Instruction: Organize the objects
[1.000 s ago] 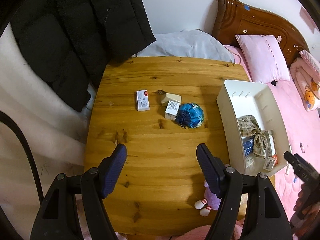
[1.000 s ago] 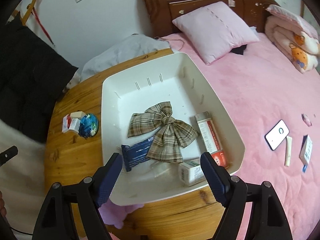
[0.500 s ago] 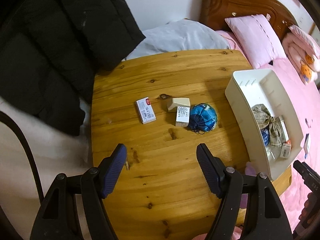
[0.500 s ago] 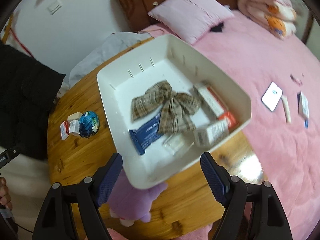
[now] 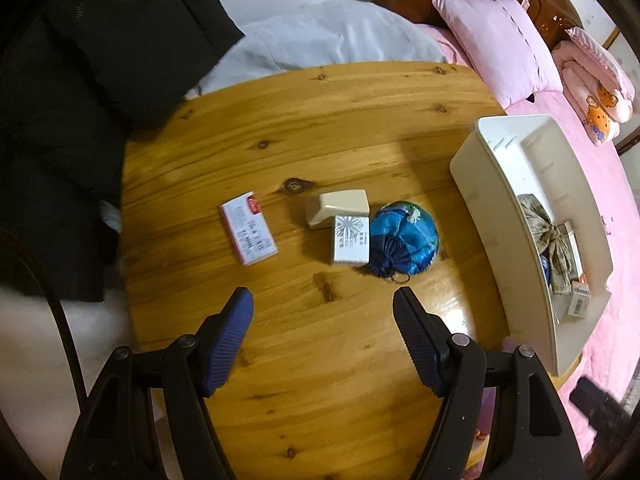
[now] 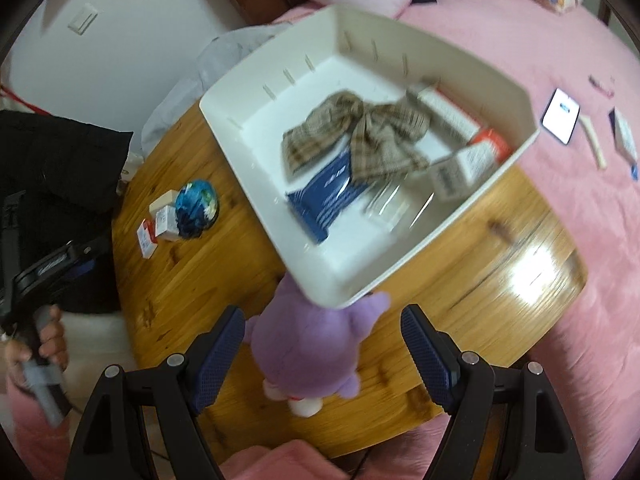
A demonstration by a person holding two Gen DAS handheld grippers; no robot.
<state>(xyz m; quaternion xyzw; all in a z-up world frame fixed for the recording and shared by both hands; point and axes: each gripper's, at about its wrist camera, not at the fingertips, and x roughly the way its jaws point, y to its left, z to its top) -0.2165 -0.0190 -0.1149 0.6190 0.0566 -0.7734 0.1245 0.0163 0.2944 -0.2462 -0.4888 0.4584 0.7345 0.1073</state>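
A white tray (image 6: 236,120) on the round wooden table (image 5: 320,120) holds a plaid bow (image 6: 360,132), a blue packet (image 6: 328,196) and small boxes (image 6: 460,164). The tray also shows in the left wrist view (image 5: 480,184). Loose on the table lie a red-and-white box (image 5: 249,227), a beige box (image 5: 338,206), a white box (image 5: 351,239) and a blue pouch (image 5: 404,238). My left gripper (image 5: 322,340) is open above the table, short of them. My right gripper (image 6: 322,356) is open over a purple plush toy (image 6: 316,352) at the tray's near corner.
A black jacket (image 5: 80,80) hangs left of the table. A grey cloth (image 5: 328,40) lies behind it. A pink bed (image 6: 540,20) with a pillow (image 5: 500,44) lies to the right, with a phone (image 6: 560,116) and small items on it.
My left gripper moved forward and nearer the loose items. My right gripper pulled back and down from the tray, bringing the purple plush between its fingers. Both stayed open.
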